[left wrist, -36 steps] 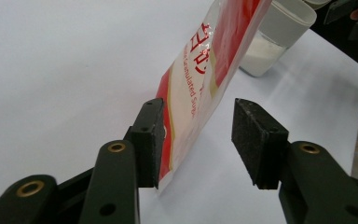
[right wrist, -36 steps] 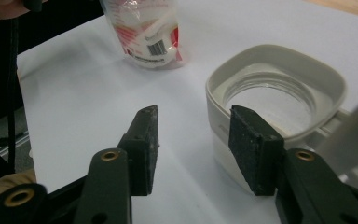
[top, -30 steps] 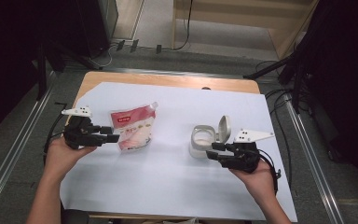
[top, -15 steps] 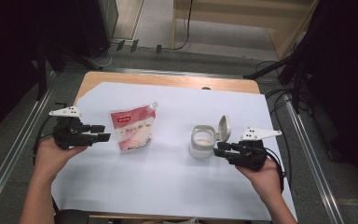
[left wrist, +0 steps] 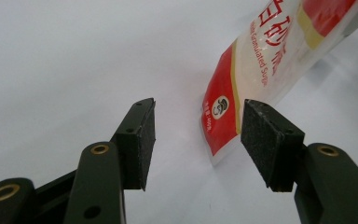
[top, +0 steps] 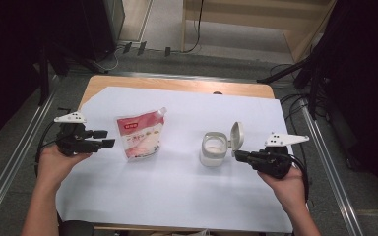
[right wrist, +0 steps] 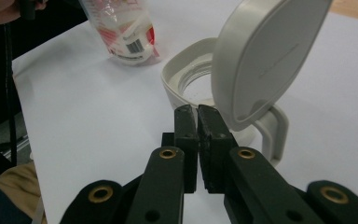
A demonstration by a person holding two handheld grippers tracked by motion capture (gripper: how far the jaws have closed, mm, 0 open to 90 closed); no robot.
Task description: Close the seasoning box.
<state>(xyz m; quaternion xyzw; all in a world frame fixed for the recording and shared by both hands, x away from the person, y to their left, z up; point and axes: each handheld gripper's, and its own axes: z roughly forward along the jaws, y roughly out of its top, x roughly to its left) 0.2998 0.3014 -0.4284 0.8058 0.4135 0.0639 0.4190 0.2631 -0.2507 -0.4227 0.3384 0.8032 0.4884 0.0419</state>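
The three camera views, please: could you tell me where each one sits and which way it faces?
High view: above the person's side, looking forward and down on the white-covered table; both forearms and tongs show.
Left gripper view: rides the left tongs, open, facing the red-and-white plastic sugar pouch.
Right gripper view: rides the right tongs, shut, facing the white plastic jar with hinged lid open.
Shared: the pouch appears in all.

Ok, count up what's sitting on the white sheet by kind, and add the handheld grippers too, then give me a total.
Red and white sugar pouch: 1
White jar with flip lid open: 1
Handheld grippers: 2, the left gripper with jaws open and the right gripper with jaws shut on nothing
Total: 4
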